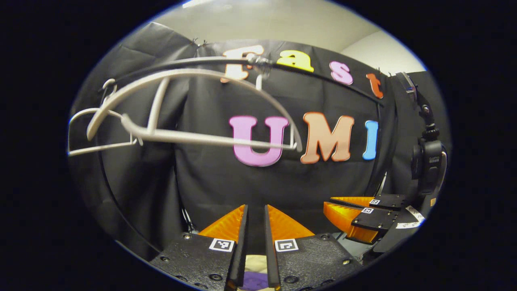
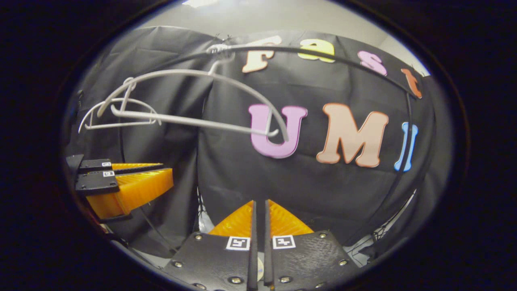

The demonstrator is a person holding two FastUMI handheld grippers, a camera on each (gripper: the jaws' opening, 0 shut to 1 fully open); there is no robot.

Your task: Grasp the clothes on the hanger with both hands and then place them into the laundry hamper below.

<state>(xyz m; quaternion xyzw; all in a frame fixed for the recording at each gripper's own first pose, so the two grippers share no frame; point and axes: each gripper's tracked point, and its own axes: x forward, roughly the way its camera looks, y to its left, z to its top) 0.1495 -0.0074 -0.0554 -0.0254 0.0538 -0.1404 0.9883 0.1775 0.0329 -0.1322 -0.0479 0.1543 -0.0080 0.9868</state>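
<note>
A bare white hanger (image 1: pixel 210 139) hangs from the black rail (image 1: pixel 323 76) with no clothes on it; it also appears in the right gripper view (image 2: pixel 202 121). My left gripper (image 1: pixel 256 210) is held below it, fingers nearly together and nothing between the tips. Through the slit under its fingers I see a cream and purple patch (image 1: pixel 254 275); whether that is the clothes I cannot tell. My right gripper (image 2: pixel 260 202) is shut with nothing in it. Each gripper shows in the other's view, the right gripper (image 1: pixel 328 204) and the left gripper (image 2: pixel 167 169), neither carrying cloth.
A second bare white hanger (image 1: pixel 97 149) hangs further left on the rail (image 2: pixel 323 54), also visible in the right gripper view (image 2: pixel 117 125). A small black camera on a jointed mount (image 1: pixel 428 161) stands at the right. The black cloth wall is close behind the rail.
</note>
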